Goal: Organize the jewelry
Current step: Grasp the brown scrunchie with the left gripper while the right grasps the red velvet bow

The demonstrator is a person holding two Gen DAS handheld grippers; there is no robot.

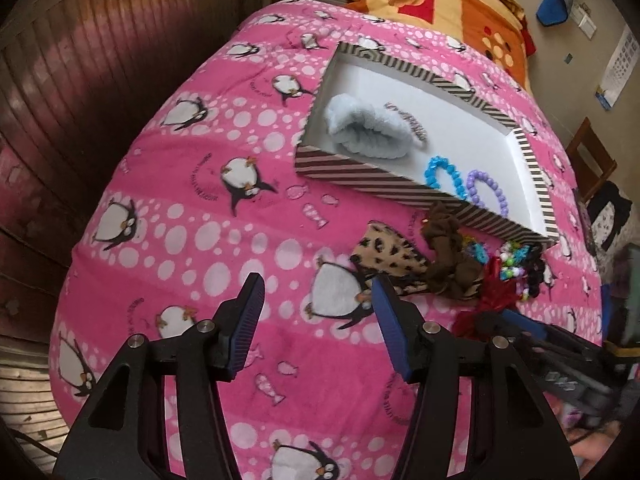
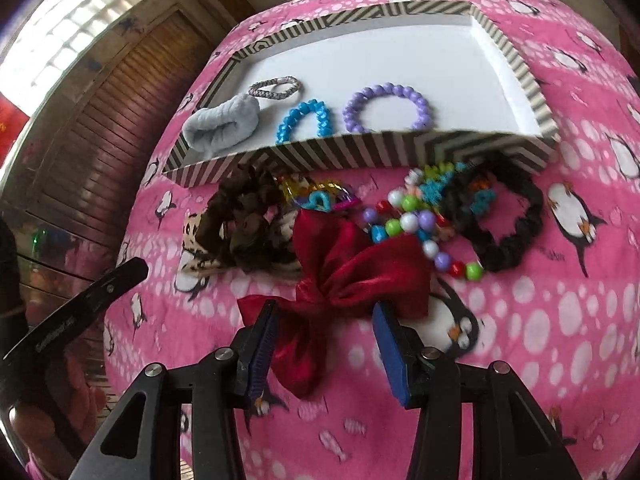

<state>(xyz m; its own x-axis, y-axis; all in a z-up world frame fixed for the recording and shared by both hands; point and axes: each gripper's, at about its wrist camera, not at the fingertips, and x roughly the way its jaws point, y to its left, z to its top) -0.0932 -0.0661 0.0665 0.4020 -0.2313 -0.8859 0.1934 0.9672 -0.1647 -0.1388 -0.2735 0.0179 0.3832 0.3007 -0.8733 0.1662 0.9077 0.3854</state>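
A striped box (image 2: 320, 156) lies on the pink penguin blanket (image 1: 200, 220). It holds a light blue scrunchie (image 2: 220, 124), a grey hair tie (image 2: 276, 86), a blue bead bracelet (image 2: 304, 118) and a purple bead bracelet (image 2: 384, 106). In front of the box lies a pile: a brown scrunchie (image 2: 248, 220), a leopard bow (image 1: 384, 252), a red bow (image 2: 352, 276), a mixed bead string (image 2: 412, 224) and a black scrunchie (image 2: 508, 224). My right gripper (image 2: 326, 332) is open, with the red bow lying between its fingers. My left gripper (image 1: 320, 320) stands open over bare blanket, left of the pile.
An orange and yellow patterned pillow (image 1: 440, 4) lies beyond the box. Dark wooden panelling (image 1: 60, 100) runs along the bed's left side. A wooden chair (image 1: 588, 156) stands at the right. The box's right half (image 2: 440, 60) has bare white floor.
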